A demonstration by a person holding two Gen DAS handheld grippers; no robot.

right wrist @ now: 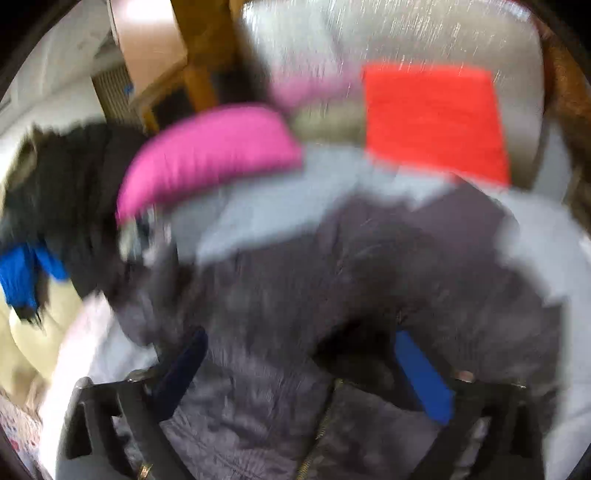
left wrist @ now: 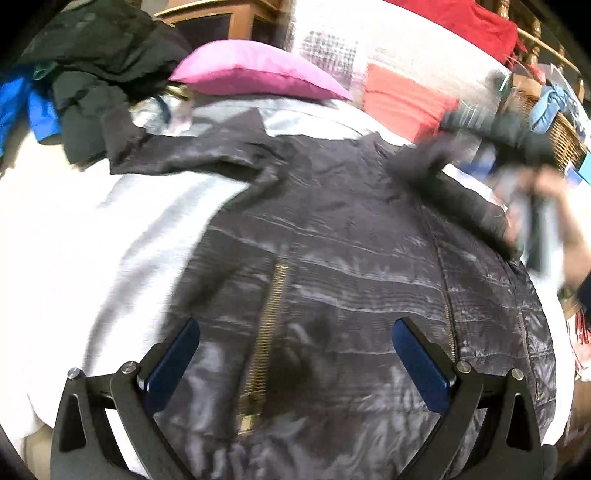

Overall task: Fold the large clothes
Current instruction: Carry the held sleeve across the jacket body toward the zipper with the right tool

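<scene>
Left tongs [left wrist: 295,354] held spread wide, empty, over jacket [left wrist: 332,258] and zip [left wrist: 266,332]. Right tongs [right wrist: 299,369] likewise agape, jacket just ahead; view blurred. Beyond: pink cushion [left wrist: 251,70]. Judged: folding barely begun; sleeve or hem to be gripped next.

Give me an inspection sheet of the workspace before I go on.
Surface: white sheet under the work.
Job's things: dark jacket spread out, brass zipper facing up.
Clutter: pink pillow, red patch on a white cushion, dark clothes pile with blue fabric.
Grippers: left gripper above the jacket, jaws open; right gripper blurred, jaws open over the jacket.
Cables: nothing seen.
Surroundings: wicker basket, wooden furniture.
</scene>
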